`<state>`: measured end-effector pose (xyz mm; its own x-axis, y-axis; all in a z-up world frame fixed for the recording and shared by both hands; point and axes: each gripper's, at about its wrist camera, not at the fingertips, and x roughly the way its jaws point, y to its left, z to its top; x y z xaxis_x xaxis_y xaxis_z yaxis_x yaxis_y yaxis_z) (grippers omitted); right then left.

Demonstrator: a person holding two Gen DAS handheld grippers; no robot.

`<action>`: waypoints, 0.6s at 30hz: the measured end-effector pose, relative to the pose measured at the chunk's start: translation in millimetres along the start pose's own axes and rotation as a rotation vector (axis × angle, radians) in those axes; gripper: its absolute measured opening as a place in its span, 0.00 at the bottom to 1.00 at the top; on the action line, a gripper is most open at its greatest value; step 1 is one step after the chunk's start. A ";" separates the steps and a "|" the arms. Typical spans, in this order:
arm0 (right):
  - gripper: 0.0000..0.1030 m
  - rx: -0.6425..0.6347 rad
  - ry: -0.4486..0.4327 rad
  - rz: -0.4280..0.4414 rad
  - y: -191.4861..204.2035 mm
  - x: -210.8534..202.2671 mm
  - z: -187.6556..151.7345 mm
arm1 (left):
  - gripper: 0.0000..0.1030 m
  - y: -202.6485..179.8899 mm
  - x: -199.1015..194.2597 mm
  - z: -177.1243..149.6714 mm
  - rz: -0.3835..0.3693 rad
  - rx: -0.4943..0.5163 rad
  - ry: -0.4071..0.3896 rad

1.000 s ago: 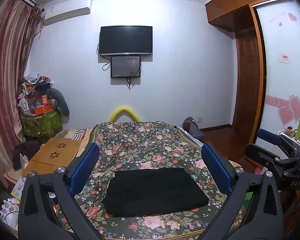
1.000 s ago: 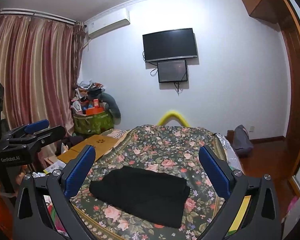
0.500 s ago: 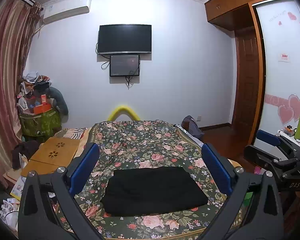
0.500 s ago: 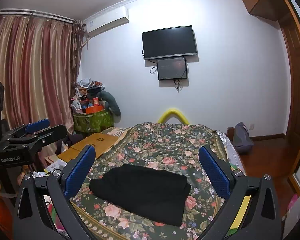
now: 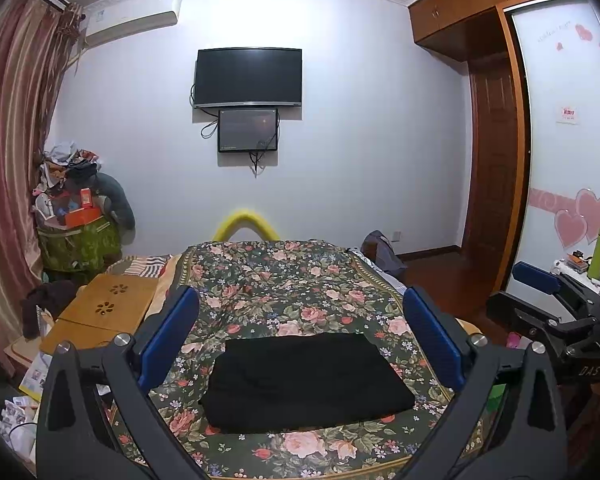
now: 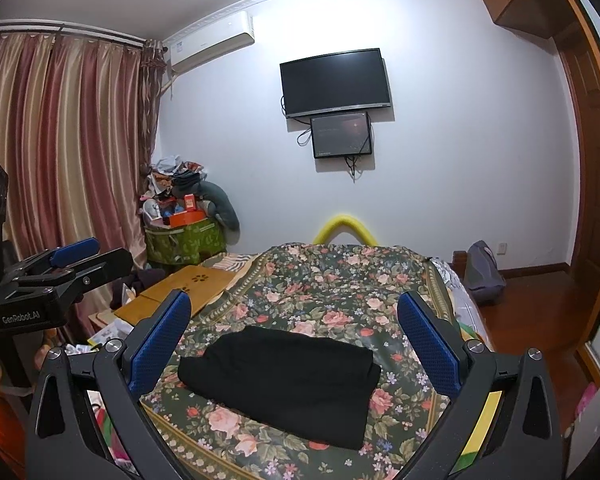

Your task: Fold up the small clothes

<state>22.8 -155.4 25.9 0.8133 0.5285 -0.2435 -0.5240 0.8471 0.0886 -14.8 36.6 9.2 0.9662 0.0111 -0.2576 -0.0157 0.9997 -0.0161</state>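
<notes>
A black garment [image 5: 306, 382] lies folded into a flat rectangle on the floral bedspread [image 5: 284, 280], near the bed's front edge. It also shows in the right wrist view [image 6: 284, 380]. My left gripper [image 5: 300, 320] is open and empty, held above and behind the garment. My right gripper [image 6: 294, 318] is open and empty too, held back from the garment. The right gripper also shows at the right edge of the left wrist view [image 5: 540, 300]. The left gripper shows at the left edge of the right wrist view [image 6: 72, 264].
A wooden lap table [image 5: 104, 312] lies left of the bed. A green bin piled with clutter [image 5: 76, 240] stands in the far left corner by the curtains [image 6: 60, 160]. A wardrobe and door [image 5: 496, 160] are on the right, with a grey bag [image 6: 484, 276] on the floor.
Both grippers have lifted and drifted slightly, so the garment sits a little lower in both views. The garment has not moved.
</notes>
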 end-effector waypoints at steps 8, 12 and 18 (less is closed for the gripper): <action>1.00 0.002 -0.005 -0.004 -0.3 -1.2 -0.7 | 1.00 -1.1 2.3 -1.5 -0.013 0.001 0.006; 1.00 0.005 -0.005 -0.008 0.3 -1.7 -1.7 | 1.00 -0.1 2.9 -2.2 -0.020 -0.002 0.008; 1.00 0.008 -0.002 -0.009 2.0 -1.2 -2.5 | 1.00 2.3 3.1 -3.3 -0.028 -0.003 0.014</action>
<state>20.1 -154.4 23.9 0.8183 0.5212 -0.2422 -0.5148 0.8521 0.0946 -12.7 38.8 5.2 0.9627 -0.0168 -0.2702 0.0099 0.9996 -0.0267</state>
